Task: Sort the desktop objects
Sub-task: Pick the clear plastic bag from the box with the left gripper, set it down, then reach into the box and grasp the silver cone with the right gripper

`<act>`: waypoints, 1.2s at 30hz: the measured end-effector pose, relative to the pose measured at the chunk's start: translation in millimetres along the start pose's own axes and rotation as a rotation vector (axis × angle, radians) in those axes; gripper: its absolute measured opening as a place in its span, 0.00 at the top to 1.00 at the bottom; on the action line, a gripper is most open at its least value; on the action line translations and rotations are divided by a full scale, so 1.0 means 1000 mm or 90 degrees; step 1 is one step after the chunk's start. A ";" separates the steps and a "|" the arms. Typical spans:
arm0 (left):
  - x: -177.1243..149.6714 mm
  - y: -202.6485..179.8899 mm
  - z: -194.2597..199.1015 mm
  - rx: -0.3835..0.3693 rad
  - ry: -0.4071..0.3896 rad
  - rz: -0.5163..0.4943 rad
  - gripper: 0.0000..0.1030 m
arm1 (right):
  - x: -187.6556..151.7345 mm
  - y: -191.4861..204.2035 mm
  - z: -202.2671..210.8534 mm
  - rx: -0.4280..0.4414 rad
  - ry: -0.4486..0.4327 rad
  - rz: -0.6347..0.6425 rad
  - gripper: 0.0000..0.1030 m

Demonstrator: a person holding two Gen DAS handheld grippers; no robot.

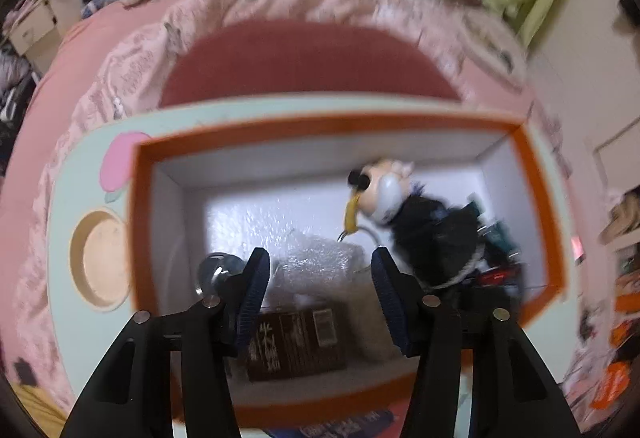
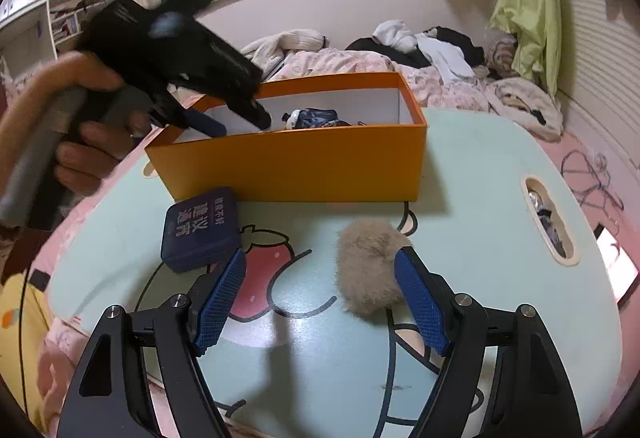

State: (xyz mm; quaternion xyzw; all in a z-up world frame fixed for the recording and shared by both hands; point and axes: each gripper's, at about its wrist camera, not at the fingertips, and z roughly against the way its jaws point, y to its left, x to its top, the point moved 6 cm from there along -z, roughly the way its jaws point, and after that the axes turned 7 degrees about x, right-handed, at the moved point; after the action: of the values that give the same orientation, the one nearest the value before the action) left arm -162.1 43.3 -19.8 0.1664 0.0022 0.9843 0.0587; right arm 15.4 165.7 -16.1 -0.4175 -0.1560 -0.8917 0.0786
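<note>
The left claw [image 1: 318, 278] is held open over the orange box [image 2: 296, 162], where a blurred doll [image 1: 416, 214], apparently, is seen; the right claw [image 2: 320, 302] is spread beside the fur ball [image 2: 370, 270].

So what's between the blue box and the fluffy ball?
Only bare tabletop with a strawberry drawing between the blue box and fluffy ball, seen in the right wrist view.

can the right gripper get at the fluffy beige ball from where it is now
Probably yes. The right gripper is open, low over the table, and the fluffy beige ball lies right by its right finger with nothing between. The blue case sits off to the left.
</note>
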 end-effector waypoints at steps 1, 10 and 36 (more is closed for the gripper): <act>-0.003 -0.001 -0.008 0.005 0.019 0.000 0.70 | -0.001 -0.001 0.000 0.002 0.000 -0.005 0.25; -0.010 0.013 0.056 -0.104 -0.153 0.038 0.71 | 0.000 0.000 0.000 0.005 -0.005 -0.010 0.25; -0.132 -0.002 0.081 -0.141 -0.302 -0.027 0.37 | -0.002 -0.015 0.003 0.020 -0.005 -0.073 0.25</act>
State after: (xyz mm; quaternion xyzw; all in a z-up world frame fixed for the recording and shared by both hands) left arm -11.4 28.9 13.2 0.3849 -0.1158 0.9106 0.0965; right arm 15.0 180.3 -19.2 -0.4104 -0.1939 -0.8905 0.0332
